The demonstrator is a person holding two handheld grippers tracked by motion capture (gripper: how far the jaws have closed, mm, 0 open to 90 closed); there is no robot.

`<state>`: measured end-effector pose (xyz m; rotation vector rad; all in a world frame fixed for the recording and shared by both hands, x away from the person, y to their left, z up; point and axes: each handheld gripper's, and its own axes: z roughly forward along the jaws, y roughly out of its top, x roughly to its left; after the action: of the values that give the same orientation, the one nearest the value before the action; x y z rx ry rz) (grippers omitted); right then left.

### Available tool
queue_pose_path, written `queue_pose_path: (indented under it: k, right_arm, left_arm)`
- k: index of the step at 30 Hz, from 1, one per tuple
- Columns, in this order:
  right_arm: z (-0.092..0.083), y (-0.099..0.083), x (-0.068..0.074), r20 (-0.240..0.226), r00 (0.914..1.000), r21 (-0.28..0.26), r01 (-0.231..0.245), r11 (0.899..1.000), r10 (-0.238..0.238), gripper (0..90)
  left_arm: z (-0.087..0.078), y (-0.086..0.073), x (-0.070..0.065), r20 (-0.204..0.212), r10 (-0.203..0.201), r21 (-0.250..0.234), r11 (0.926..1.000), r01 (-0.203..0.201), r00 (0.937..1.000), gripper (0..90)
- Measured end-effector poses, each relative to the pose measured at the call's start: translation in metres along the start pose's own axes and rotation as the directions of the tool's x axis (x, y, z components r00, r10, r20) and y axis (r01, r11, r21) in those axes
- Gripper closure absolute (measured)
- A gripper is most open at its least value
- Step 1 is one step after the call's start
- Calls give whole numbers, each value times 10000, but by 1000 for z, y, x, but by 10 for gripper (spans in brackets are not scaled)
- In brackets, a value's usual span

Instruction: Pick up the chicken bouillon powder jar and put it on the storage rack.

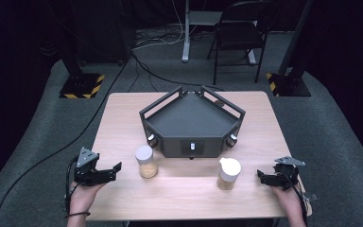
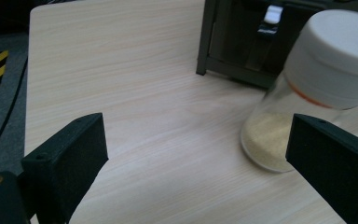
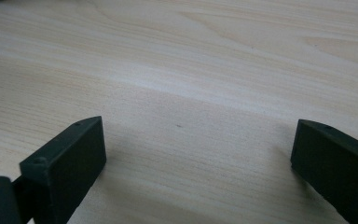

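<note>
Two glass jars with white lids and pale yellow powder stand on the wooden table [image 1: 123,118]. The left jar [image 1: 146,161] is in front of a dark five-sided tray [image 1: 170,142]; the right jar [image 1: 229,173] has a spouted lid. My left gripper [image 1: 115,171] hovers open just left of the left jar, jaws pointing at it. In the left gripper view the jar [image 2: 307,93] is ahead by the right jaw, untouched, and the gripper [image 2: 198,140] holds nothing. My right gripper [image 1: 261,177] is open to the right of the spouted jar, over bare wood [image 3: 198,135].
The dark tray [image 2: 233,42] has knobs and a white switch on its front wall. Beyond the table are a folding chair [image 1: 238,33], floor cables and two stands with hazard-striped bases [image 1: 81,86] [image 1: 288,85]. The table's right edge lies close to my right hand.
</note>
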<state>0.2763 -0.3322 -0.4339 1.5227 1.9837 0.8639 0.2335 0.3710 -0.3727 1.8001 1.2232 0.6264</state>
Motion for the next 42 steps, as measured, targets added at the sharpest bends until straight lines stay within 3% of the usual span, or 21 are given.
queue_pose_path:
  k: [6, 13, 19, 29, 36, 42]
  right_arm:
    - [0, 0, 0, -1, 10000, 5, 3, 10000, -3, 20]
    - [0, 0, 0, -1, 10000, 5, 8, 10000, -8, 19]
    - [0, 0, 0, -2, 10000, 7, 7, 10000, -7, 19]
    - [1, 1, 0, -14, 10000, 13, 24, 10000, -24, 16]
    - [1, 1, 0, -13, 10000, 13, 25, 10000, -25, 17]
    - [1, 1, 0, -12, 10000, 13, 27, 10000, -27, 16]
  left_arm:
    - [-2, 4, 1, 700, -11, -215, 9998, 26, 9975, 47]
    - [-3, 9, -8, 1101, 300, -430, 9988, -254, 9935, 46]
    - [5, 10, -11, 1821, 279, -588, 9981, -175, 9829, 46]
    - [25, 12, -32, 1977, 628, -577, 9970, -523, 9783, 47]
    - [43, 8, -45, 1800, 792, -640, 9956, -687, 9805, 47]
    - [58, 4, -49, 1482, 670, -699, 9959, -571, 9867, 52]
